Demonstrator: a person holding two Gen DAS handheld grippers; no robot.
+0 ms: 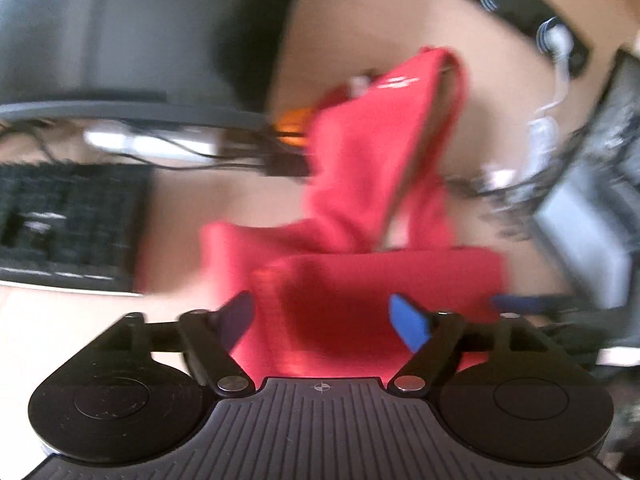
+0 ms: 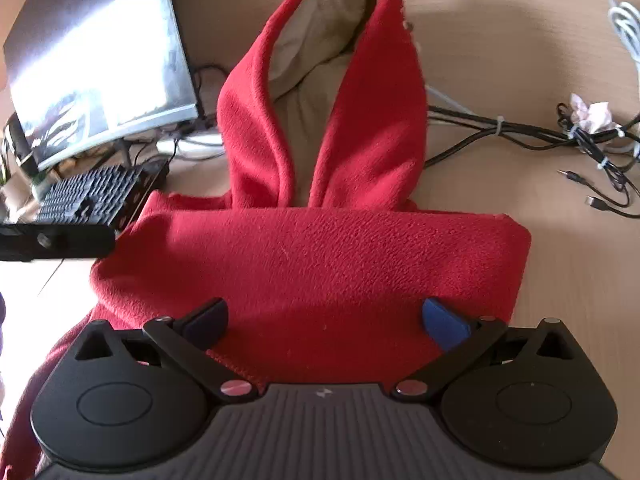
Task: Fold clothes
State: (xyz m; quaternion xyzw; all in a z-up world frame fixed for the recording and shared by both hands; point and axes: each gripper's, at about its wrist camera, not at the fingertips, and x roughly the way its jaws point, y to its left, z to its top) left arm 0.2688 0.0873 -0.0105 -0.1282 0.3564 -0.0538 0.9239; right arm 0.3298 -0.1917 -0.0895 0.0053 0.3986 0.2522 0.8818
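With both the left tool [image 1: 322, 316] and right tool [image 2: 326, 320] spread apart and empty over the part-folded red fleece hoodie [image 2: 312, 264], its hood [image 2: 360, 120] is best gripped by the rim and laid flat onto the folded body.

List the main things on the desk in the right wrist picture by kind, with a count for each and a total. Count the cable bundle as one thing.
Red hooded top: 1
Keyboard: 1
Monitor: 1
Cable bundle: 1
Crumpled paper: 1
Total: 5
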